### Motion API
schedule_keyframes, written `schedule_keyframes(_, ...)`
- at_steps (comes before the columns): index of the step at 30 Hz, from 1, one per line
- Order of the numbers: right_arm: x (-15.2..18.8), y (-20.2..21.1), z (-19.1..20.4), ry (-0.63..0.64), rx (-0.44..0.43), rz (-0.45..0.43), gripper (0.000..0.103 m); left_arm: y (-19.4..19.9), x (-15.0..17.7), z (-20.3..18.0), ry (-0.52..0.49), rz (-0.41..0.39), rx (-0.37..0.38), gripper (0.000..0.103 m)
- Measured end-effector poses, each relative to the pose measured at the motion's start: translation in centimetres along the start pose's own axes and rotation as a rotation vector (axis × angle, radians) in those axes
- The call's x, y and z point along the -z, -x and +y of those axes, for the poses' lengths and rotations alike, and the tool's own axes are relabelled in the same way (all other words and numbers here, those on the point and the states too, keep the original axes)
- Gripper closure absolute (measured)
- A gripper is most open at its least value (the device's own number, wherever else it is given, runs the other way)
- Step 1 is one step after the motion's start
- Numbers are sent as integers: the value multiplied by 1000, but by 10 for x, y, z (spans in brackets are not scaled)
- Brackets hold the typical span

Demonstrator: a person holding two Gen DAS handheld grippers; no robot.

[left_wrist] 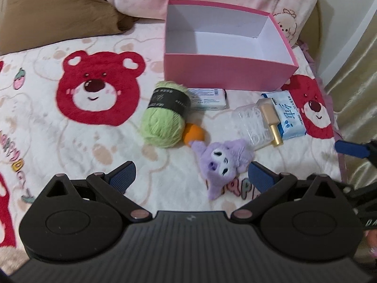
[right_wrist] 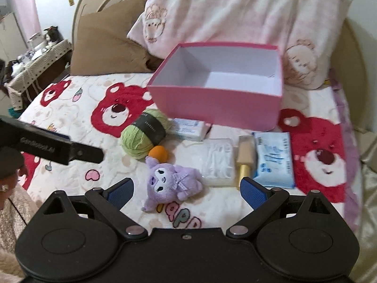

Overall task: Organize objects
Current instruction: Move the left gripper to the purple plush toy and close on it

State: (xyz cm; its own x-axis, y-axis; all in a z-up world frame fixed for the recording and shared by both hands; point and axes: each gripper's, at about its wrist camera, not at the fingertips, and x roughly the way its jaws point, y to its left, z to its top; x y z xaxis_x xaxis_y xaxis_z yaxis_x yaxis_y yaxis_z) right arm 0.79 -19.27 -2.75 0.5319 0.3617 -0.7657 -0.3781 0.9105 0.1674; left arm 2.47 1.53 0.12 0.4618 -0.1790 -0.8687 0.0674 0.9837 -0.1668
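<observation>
Plush toy lies nearest both grippers, their jaws wide apart and empty; grabbing it carelessly may knock the orange ball and yarn away.

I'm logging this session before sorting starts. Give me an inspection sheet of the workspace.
Surface: bear-print fleece blanket covering a bed.
Job's things: open pink cardboard box, nothing seen inside; green yarn ball; small orange ball; purple plush toy; white carton; clear plastic packet; beige gold-capped bottle; blue tissue pack.
Clutter: nothing seen.
Grippers: left gripper and right gripper both open, holding nothing.
Cables: nothing seen.
Surroundings: pink pillow, brown pillow, crowded side table.
</observation>
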Motion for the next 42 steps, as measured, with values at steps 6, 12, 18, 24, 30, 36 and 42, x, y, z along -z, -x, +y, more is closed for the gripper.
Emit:
schedule_keyframes(6, 6, -41, 3, 75, -58, 22, 5, -45, -8, -7, 24, 3, 49, 4)
schedule_keyframes(12, 20, -72, 18, 161, -124, 11, 5, -79, 1, -5, 80, 18, 130, 13)
schedule_keyframes(18, 35, -104, 21, 166, -142, 29, 5, -105, 19, 0, 60, 6, 129, 24)
schedule_keyframes(24, 44, -125, 7, 90, -115, 40, 5, -122, 33, 3, 50, -12, 135, 38)
schedule_keyframes(30, 48, -138, 4, 77, -129, 21, 4, -134, 40, 12, 130, -16, 221, 53)
schedule_keyframes(36, 50, -152, 5, 78, -84, 13, 2, -137, 48, 16, 186, -37, 273, 64)
schedule_keyframes(42, 53, -146, 10, 104, -57, -3, 14, -133, 52, 9, 156, -62, 260, 67)
